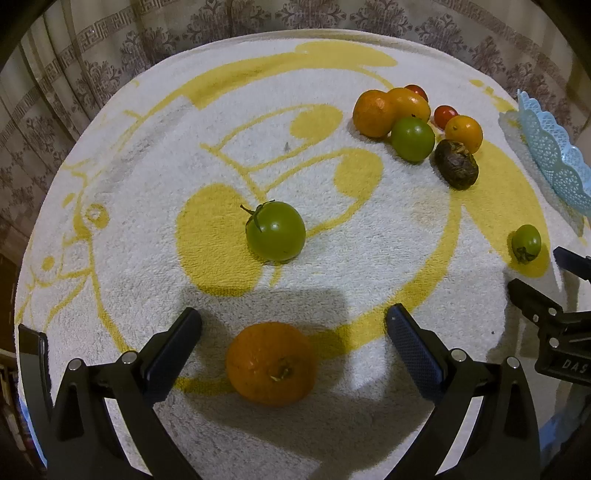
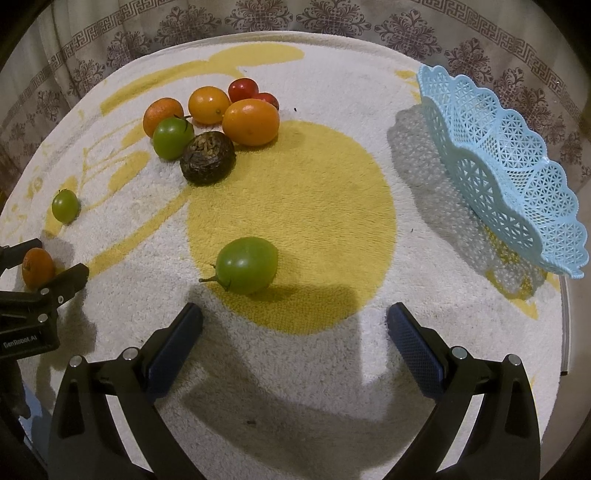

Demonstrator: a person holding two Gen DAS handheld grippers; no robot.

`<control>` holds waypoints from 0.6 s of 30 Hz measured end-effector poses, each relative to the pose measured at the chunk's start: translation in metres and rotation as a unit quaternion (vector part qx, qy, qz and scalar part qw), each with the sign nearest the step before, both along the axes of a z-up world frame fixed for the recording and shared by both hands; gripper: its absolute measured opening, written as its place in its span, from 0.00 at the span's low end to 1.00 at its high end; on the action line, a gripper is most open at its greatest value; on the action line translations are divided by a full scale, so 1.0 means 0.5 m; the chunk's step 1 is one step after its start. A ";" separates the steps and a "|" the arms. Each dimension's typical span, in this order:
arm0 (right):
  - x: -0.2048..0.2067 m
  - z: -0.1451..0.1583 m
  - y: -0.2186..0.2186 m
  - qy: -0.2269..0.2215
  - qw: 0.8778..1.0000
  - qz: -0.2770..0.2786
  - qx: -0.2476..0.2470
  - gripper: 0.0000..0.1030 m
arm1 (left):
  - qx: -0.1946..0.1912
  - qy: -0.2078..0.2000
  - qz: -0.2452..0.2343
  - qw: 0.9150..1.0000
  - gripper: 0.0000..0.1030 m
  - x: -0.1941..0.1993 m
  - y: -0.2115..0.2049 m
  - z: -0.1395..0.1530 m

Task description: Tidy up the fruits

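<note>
An orange fruit (image 1: 271, 363) lies on the towel between the fingers of my left gripper (image 1: 293, 319), which is open and not touching it. Ahead of it sits a green tomato (image 1: 275, 230) with a stem. My right gripper (image 2: 294, 314) is open and holds nothing; a second green tomato (image 2: 246, 264) lies just beyond its left finger. A pile of orange, green, red and dark fruits (image 2: 207, 125) rests at the far left of the right wrist view. The light blue lattice basket (image 2: 517, 177) stands tilted at the right. Seen from the right wrist, the left gripper (image 2: 59, 256) straddles the orange fruit (image 2: 37, 266).
A white and yellow towel (image 2: 314, 206) covers the round table, whose edge curves close behind the fruit pile (image 1: 413, 122) and the basket (image 1: 554, 158). A patterned curtain (image 2: 295, 18) hangs behind. The right gripper (image 1: 535, 268) shows at the left wrist view's right edge.
</note>
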State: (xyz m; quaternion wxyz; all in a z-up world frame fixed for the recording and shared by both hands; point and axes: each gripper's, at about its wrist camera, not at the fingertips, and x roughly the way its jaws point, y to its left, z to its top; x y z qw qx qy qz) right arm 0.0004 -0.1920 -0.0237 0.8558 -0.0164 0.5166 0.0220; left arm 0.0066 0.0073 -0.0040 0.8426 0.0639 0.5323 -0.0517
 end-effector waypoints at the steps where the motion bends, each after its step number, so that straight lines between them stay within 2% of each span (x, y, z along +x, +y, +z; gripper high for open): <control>1: 0.001 0.000 0.001 0.000 1.000 0.000 0.000 0.98 | 0.000 0.002 0.000 1.000 0.95 0.002 0.000 0.000; 12: 0.001 0.014 0.002 0.003 1.000 -0.005 0.006 0.98 | -0.007 0.015 -0.014 1.000 0.95 0.011 0.009 0.011; 18: -0.014 0.047 -0.012 -0.009 0.999 -0.009 0.033 0.98 | -0.048 0.010 -0.004 0.999 0.95 0.009 0.043 0.054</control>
